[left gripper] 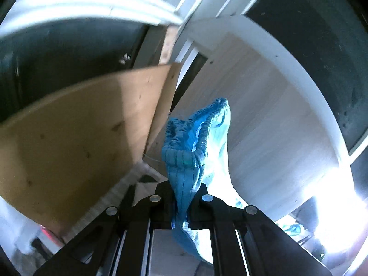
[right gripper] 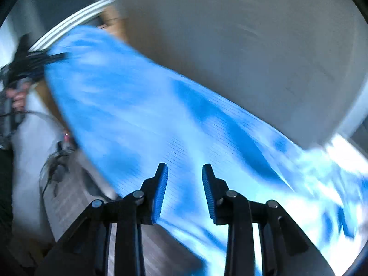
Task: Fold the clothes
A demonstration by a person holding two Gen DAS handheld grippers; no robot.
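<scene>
Between the left gripper [left gripper: 184, 197] fingers, ribbed blue garment [left gripper: 184, 161] pinched (right gripper [right gripper: 185, 184] spread)

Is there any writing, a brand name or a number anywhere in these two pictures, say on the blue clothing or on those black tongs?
None can be read.
Blue garment: only stripes and lighter patches show, no print or tag; in the right view it is motion-blurred.
Left tongs, shut on the garment: plain black, no marking.
Right tongs, open: plain black with blue ribbed pads, no marking.
Wooden board: knots only, no label.
</scene>
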